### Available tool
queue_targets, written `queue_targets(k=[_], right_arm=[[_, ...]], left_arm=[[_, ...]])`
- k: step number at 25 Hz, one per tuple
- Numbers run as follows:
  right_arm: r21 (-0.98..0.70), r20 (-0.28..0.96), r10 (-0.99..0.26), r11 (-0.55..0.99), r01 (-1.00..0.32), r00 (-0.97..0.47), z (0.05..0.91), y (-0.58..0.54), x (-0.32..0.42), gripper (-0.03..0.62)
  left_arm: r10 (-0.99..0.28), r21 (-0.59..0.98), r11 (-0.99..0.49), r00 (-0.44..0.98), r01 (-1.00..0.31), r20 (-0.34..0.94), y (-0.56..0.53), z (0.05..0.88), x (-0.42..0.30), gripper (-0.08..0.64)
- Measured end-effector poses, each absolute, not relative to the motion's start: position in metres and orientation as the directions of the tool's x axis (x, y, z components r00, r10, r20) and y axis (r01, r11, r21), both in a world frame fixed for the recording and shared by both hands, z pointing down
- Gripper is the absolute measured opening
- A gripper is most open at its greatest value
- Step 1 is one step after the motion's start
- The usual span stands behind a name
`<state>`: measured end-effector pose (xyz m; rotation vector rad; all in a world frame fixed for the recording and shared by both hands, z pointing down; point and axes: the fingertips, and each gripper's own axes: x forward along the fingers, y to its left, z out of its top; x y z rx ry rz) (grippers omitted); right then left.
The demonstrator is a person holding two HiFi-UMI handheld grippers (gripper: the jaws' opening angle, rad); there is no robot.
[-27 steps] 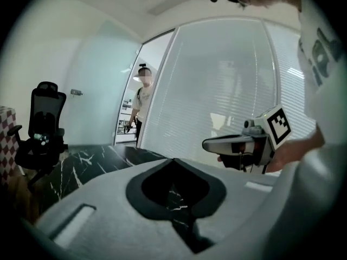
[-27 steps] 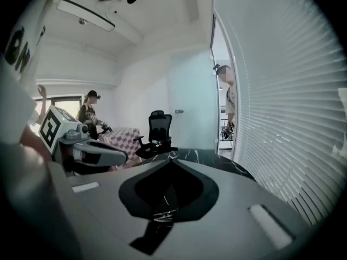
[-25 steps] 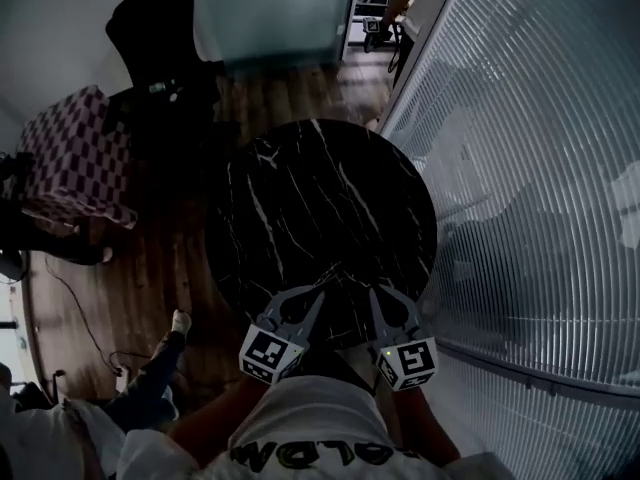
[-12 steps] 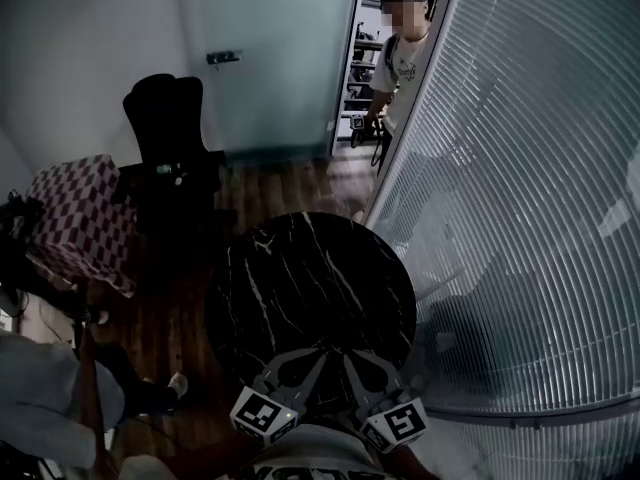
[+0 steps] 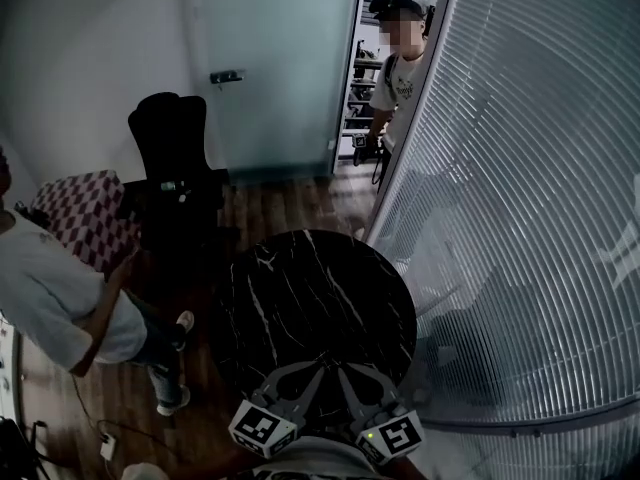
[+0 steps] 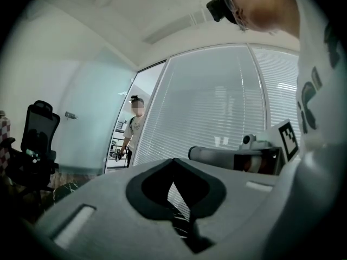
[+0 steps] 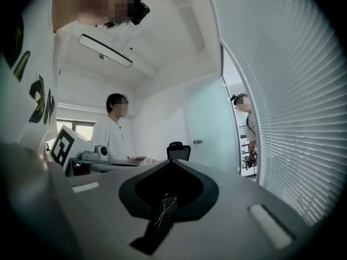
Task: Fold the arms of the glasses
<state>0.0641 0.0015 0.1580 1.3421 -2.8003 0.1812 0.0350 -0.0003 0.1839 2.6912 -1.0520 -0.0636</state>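
Two grippers: left gripper point(image 5: 318, 366) and right gripper point(image 5: 350, 366) were both clenched tight, nothing gripped
Spot: hung over near edge of the marble table point(image 5: 300, 288)

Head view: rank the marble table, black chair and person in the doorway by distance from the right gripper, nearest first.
1. Marble table, just ahead of the right gripper.
2. Black chair, beyond the table, left.
3. Person in the doorway, farthest, upper right.

Black marble table point(image 5: 312, 313) stands on wooden floor point(image 5: 292, 204).
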Motion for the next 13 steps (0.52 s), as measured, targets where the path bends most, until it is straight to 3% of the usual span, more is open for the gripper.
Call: queue_targets(k=[13], right_arm=[[-0.104,0.099,-0.756,0.639,-0.762,-0.647,0.151,-0.003,0.048,0.002]], left_arm=[[-0.688,0.3,-0.68,0.724,-0.668,0.053,-0.003,0.174,0.023,0.003]])
